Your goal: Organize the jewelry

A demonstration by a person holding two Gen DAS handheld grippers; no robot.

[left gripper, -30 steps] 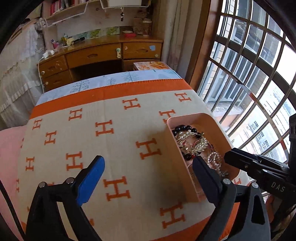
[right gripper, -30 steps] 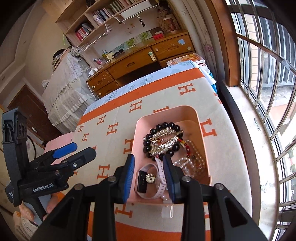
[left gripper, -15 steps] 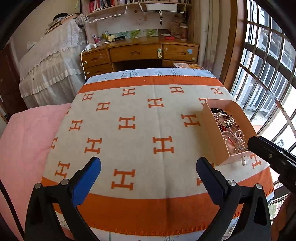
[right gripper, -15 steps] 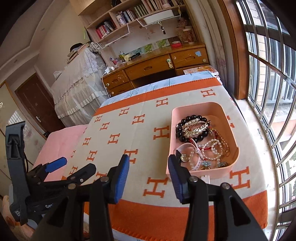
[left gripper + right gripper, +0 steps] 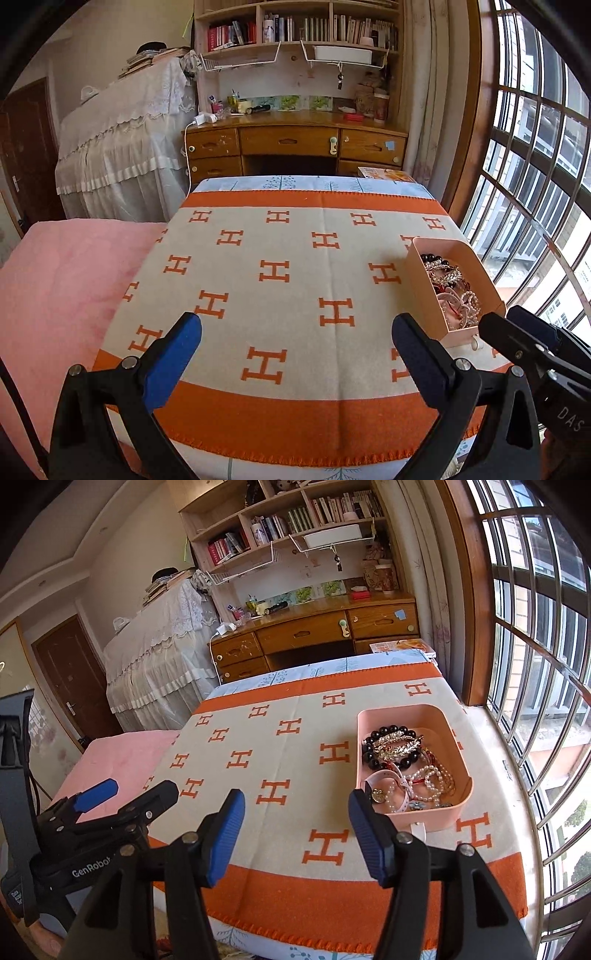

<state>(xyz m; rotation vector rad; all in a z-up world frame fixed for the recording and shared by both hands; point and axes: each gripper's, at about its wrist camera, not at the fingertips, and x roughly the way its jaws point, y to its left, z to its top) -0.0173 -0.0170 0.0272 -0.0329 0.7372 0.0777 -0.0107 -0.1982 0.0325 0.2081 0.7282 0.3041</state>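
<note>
A pink rectangular box (image 5: 454, 734) stands on the right side of a table covered by a cream and orange blanket (image 5: 295, 760) with H marks. It holds a black bead bracelet (image 5: 373, 753), a silvery chain piece (image 5: 399, 747), pearl strands (image 5: 432, 775) and a pink-strapped watch (image 5: 384, 794). The box also shows in the left wrist view (image 5: 424, 280). My right gripper (image 5: 297, 830) is open and empty, above the near table edge, left of the box. My left gripper (image 5: 295, 354) is open and empty over the near middle of the blanket.
A barred window (image 5: 535, 664) runs along the right. A wooden desk (image 5: 295, 144) with drawers stands behind the table, bookshelves (image 5: 295, 29) above it. A lace-covered cabinet (image 5: 122, 147) and a pink-covered surface (image 5: 62, 288) lie to the left.
Both grippers have pulled back and up from the box toward the near table edge. The right gripper, earlier narrow above the watch in the box, has opened wide and is empty.
</note>
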